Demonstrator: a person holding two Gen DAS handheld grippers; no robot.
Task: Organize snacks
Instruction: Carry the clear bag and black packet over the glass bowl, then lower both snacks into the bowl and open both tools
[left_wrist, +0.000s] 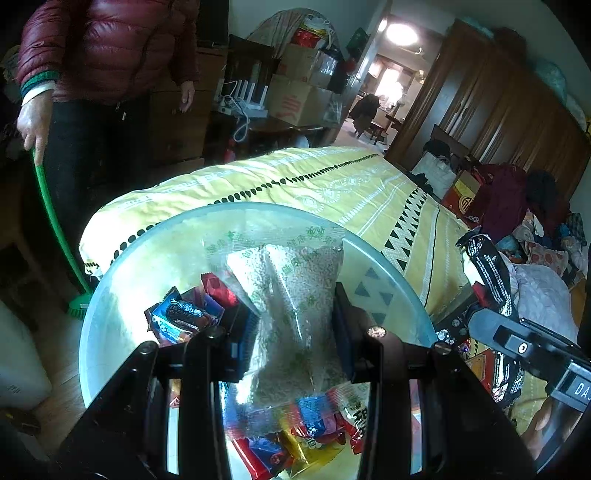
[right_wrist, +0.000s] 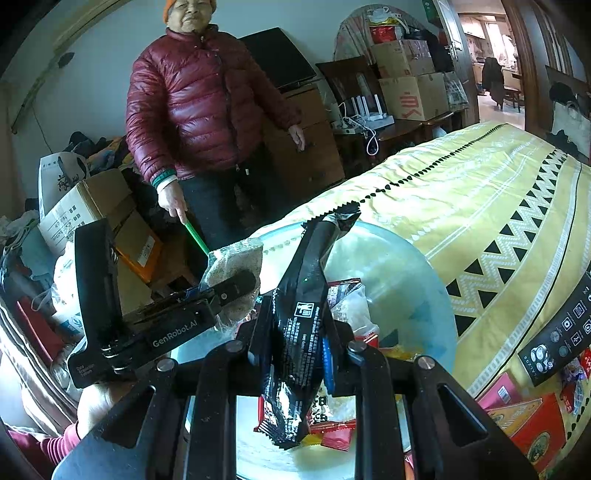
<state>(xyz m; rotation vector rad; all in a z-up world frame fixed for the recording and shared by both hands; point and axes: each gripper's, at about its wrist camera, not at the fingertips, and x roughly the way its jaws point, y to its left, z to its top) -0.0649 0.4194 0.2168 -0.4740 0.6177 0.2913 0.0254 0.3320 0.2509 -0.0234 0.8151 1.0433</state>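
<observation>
My left gripper (left_wrist: 295, 321) is shut on a clear bag of pale grain snack (left_wrist: 291, 295) and holds it over a clear glass bowl (left_wrist: 110, 295). Several wrapped snacks (left_wrist: 184, 317) lie in the bowl. My right gripper (right_wrist: 295, 332) is shut on a black snack packet (right_wrist: 295, 332) and holds it above the same bowl (right_wrist: 406, 266). The left gripper with its grain bag (right_wrist: 236, 262) shows at the left of the right wrist view. The right gripper's packet (left_wrist: 491, 266) shows at the right of the left wrist view.
The bowl rests on a bed with a yellow patterned cover (left_wrist: 332, 184). A person in a red jacket (right_wrist: 199, 103) stands beyond it holding a green broom (left_wrist: 51, 221). Red snack boxes (right_wrist: 532, 428) and a black box (right_wrist: 561, 328) lie on the bed at right. Cardboard boxes (right_wrist: 410, 92) stand behind.
</observation>
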